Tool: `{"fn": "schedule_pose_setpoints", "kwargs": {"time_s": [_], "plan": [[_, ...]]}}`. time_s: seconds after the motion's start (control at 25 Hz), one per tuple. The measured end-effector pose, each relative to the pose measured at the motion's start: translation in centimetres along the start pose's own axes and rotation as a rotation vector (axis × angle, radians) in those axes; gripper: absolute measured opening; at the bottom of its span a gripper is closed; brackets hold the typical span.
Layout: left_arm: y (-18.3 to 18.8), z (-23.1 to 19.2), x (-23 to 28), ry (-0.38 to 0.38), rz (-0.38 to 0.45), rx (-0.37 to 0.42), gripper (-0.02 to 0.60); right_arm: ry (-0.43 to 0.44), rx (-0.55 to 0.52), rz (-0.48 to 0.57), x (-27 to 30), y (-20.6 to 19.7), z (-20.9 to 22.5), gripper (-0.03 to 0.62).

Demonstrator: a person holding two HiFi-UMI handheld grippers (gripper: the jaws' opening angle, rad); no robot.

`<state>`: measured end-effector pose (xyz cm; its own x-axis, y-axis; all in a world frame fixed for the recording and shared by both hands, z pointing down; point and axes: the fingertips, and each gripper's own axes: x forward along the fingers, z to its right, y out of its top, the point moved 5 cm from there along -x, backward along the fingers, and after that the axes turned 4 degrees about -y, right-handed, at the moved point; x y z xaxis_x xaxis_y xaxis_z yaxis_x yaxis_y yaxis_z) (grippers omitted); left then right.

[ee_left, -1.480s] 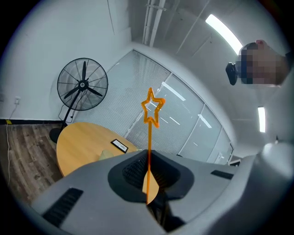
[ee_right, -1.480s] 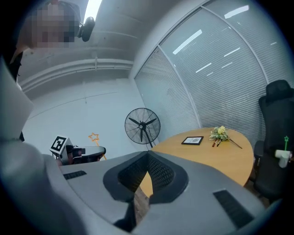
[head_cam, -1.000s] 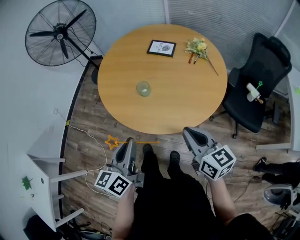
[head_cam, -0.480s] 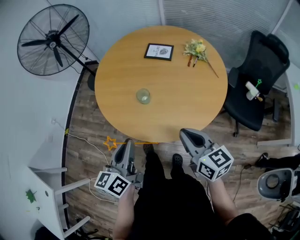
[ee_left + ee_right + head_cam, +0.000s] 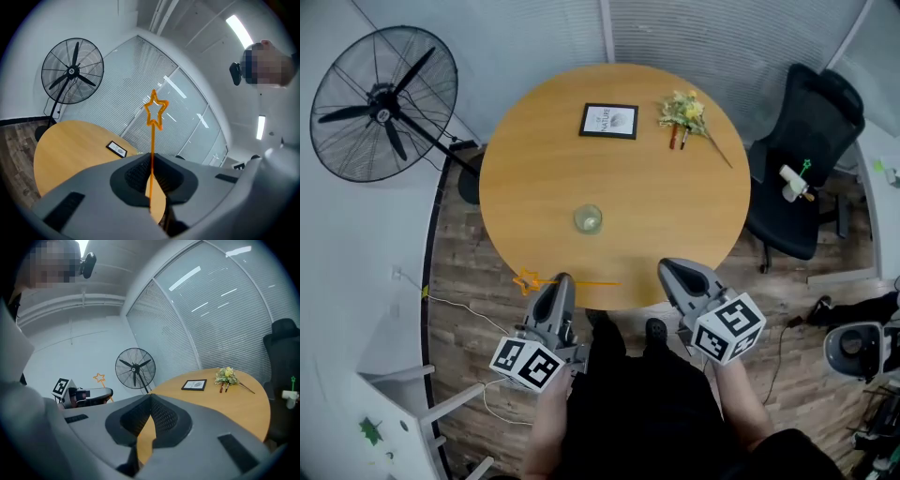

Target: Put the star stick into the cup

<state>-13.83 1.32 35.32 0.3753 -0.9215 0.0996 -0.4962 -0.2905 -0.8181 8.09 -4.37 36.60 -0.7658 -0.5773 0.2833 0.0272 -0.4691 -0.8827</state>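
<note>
left tongs [image 5: 560, 284] pinch the star stick [image 5: 152, 136] mid-shaft, probably for control when tipping it in; it's well short of the cup [image 5: 588, 218]. right tongs [image 5: 673, 272] closed, empty.

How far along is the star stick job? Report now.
Done: the star stick is clamped in the left gripper. In hand: it hangs at the near edge of the table, short of the glass cup. Left: carry it over and drop it in. The right gripper is shut, empty.
</note>
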Motion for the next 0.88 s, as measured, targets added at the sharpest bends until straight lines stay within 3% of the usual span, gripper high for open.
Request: {"fn": "schedule_pose_setpoints", "kwargs": {"time_s": [0.88], "plan": [[6.0, -8.4, 4.3, -0.163, -0.045, -0.015, 0.012, -0.199, 0.032, 0.030, 6.2, 0.7, -3.3, 0.009]]}}
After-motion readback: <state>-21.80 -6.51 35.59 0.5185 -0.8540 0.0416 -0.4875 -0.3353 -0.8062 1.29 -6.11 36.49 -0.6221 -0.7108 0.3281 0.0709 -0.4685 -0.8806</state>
